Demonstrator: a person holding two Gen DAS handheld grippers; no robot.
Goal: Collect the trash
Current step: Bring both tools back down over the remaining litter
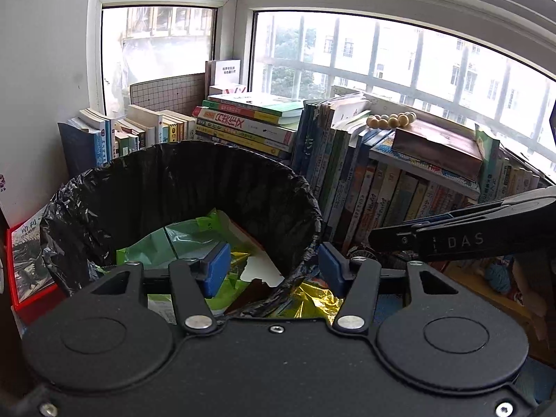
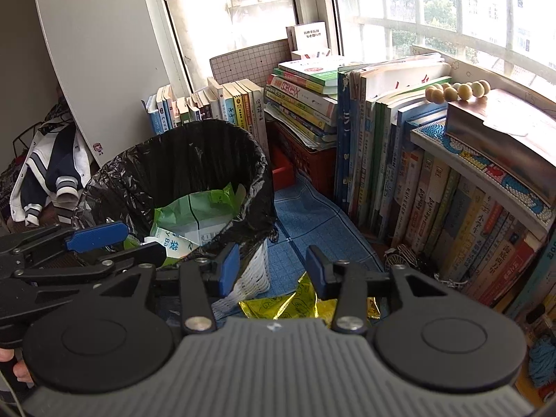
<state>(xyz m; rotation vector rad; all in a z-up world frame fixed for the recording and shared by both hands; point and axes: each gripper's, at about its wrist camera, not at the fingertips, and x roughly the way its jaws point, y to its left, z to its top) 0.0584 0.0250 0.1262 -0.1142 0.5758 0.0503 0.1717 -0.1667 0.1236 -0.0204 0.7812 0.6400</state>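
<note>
A bin point(image 1: 180, 187) lined with a black bag point(image 2: 180, 160) stands on the floor and holds green wrappers point(image 1: 180, 239) and white paper. A crumpled yellow foil wrapper point(image 2: 278, 305) lies on the blue floor mat just right of the bin's base. My right gripper point(image 2: 272, 271) hangs open directly above that wrapper, with nothing between its blue pads point(image 2: 227, 269). My left gripper point(image 1: 274, 271) is open and empty over the bin's right rim. The yellow wrapper point(image 1: 312, 299) shows below it, outside the bin. Each gripper appears at the edge of the other's view.
Rows and stacks of books point(image 2: 399, 173) line the window wall behind and to the right of the bin. A wooden bead bracelet point(image 1: 391, 121) lies on top of them. A jacket point(image 2: 48, 173) lies at the left, and a red crate point(image 2: 299, 160) sits behind the bin.
</note>
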